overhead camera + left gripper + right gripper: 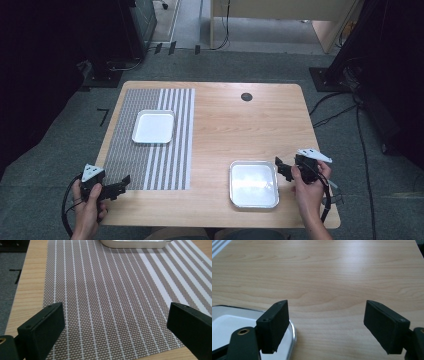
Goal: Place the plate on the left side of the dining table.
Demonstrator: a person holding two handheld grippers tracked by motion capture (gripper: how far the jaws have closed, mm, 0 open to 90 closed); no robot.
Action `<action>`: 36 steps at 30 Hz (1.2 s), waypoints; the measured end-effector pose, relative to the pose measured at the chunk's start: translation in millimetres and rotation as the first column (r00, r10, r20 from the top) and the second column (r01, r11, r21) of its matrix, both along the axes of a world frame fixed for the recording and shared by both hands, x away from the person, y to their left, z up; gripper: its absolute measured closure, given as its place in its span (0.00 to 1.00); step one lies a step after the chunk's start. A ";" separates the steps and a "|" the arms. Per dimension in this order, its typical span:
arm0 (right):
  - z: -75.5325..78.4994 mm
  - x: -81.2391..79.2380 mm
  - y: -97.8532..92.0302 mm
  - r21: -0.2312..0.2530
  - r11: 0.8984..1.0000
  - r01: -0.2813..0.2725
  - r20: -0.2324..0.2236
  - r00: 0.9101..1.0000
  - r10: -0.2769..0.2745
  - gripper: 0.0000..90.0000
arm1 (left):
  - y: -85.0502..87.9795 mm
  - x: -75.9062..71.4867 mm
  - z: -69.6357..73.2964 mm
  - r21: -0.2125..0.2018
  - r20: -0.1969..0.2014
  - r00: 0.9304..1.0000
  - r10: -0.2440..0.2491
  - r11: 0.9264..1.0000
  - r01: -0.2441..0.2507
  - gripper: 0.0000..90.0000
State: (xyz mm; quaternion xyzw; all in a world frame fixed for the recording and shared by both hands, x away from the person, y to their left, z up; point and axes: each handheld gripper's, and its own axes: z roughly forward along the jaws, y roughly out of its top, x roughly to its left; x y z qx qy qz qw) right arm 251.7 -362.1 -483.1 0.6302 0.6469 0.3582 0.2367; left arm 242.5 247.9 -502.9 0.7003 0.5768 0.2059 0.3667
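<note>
On the pale wood-grain bench point(225, 130), the right gripper point(281, 167) hovers with its flat black jaws spread wide and empty, just beside the right rim of a shiny, square metal tray point(253, 184) with rounded corners near the front edge. The left gripper point(121, 183), likewise wide open and empty, sits at the front left corner of a woven grey-and-white striped placemat point(150, 165). Farther back on that mat lies a second square tray, white point(154, 126), well apart from both grippers.

Left gripper point(123, 181) low at near left, fingers point(42, 330) wide apart, right gripper point(280, 166) likewise spread
</note>
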 end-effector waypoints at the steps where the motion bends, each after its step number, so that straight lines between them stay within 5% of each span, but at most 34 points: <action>1: -2.4 -2.4 -3.1 -0.001 1.000 0.005 -0.002 1.000 -0.005 0.23 | 0.9 -0.1 -0.2 0.003 -0.001 1.000 0.003 1.000 -0.003 0.02; 16: -20.7 -28.9 -42.4 -0.048 0.997 0.056 -0.025 0.998 -0.058 0.21 | 20.8 0.4 -3.8 0.021 -0.013 0.999 0.037 0.999 -0.037 0.02; 22: -26.8 -40.9 -57.3 -0.056 0.995 0.077 -0.038 0.996 -0.079 0.20 | 33.9 -2.3 -4.5 -0.002 -0.008 0.999 0.054 0.999 -0.054 0.02; 36: -40.8 -60.1 -76.8 -0.108 0.991 0.084 -0.043 0.995 -0.089 0.20 | 31.8 -1.6 -12.6 0.034 -0.038 0.999 0.035 0.999 -0.033 0.02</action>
